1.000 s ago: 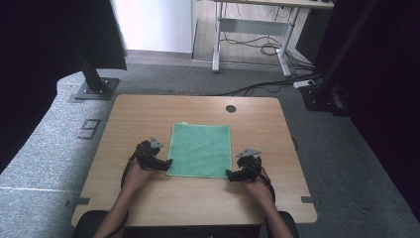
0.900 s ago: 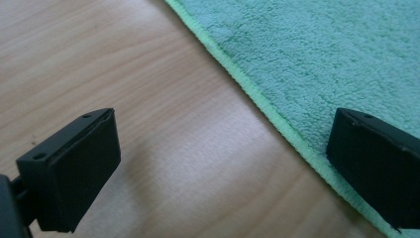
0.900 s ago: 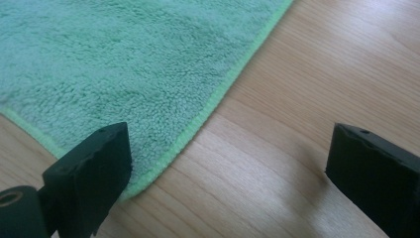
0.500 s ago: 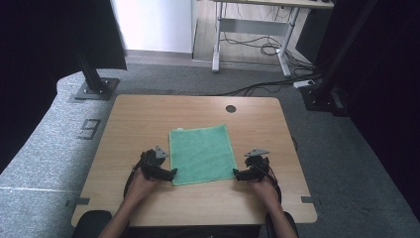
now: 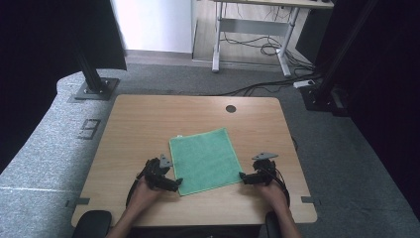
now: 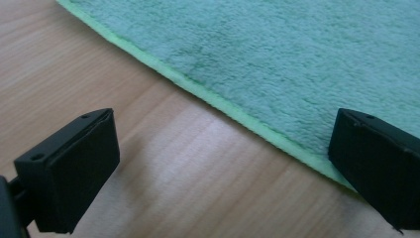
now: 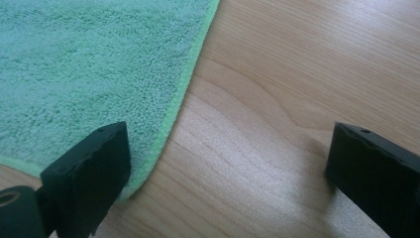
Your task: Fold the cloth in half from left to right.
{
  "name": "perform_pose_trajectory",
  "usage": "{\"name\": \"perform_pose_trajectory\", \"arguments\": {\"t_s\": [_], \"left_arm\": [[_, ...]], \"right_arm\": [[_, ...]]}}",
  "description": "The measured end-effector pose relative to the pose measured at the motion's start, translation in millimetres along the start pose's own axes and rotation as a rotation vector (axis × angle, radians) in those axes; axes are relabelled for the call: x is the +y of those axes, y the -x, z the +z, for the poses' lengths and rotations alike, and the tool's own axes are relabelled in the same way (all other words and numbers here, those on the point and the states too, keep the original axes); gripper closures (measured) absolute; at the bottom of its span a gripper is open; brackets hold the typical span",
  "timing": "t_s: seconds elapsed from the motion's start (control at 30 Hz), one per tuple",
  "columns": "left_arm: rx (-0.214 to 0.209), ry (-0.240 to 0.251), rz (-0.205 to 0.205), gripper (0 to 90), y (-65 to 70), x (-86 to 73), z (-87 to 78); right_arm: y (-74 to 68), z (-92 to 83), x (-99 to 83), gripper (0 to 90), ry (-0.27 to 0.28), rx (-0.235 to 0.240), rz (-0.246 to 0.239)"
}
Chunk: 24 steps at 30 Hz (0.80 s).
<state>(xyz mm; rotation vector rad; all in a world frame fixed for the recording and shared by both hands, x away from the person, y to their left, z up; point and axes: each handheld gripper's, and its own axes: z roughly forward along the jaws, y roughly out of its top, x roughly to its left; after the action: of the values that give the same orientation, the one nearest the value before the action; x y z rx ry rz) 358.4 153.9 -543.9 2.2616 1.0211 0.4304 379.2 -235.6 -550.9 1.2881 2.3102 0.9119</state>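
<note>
As the green cloth (image 5: 204,160) lay flat on the wooden surface (image 5: 138,124), the left gripper (image 5: 174,182) and right gripper (image 5: 243,176) hovered at its near corners, fingers spread wide and empty; a shallow pinch risked missing the thin hem.

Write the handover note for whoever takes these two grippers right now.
Left gripper: open, low at the near left corner of the green cloth, one jaw over the hem, the other over bare wood.
Right gripper: open, at the near right corner, straddling the hem the same way.
Cloth: spread flat, slightly askew, on the wooden table.
Done: both grippers lined up on the near corners.
Left: nothing is gripped yet. Probably close on both corners, then lift or fold.
</note>
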Motion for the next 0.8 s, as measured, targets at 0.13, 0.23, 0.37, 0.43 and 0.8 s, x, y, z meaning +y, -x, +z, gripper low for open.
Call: {"name": "perform_pose_trajectory", "arguments": {"t_s": [0.13,0.23,0.37,0.43,0.8], "left_arm": [[0.03,0.017,-0.021,0.0,-15.3,4.8,-3.4],[0.038,0.034,-0.048,0.0,-29.0,11.2,-5.0],[0.049,0.048,-0.083,0.0,-46.2,19.1,-1.9],[0.054,0.054,-0.091,0.0,-54.1,24.1,0.5],[0.096,0.077,-0.119,0.0,-85.5,52.8,18.5]], "right_arm": [[1.5,1.9,-2.4,0.0,0.02,-0.005,0.003],[2.1,1.9,-5.5,0.0,0.045,0.001,0.0],[2.1,1.8,-6.5,0.0,0.053,0.0,-0.001],[2.1,1.8,-6.5,0.0,0.053,0.0,-0.001],[2.1,1.8,-6.5,0.0,0.053,0.001,0.0]]}}
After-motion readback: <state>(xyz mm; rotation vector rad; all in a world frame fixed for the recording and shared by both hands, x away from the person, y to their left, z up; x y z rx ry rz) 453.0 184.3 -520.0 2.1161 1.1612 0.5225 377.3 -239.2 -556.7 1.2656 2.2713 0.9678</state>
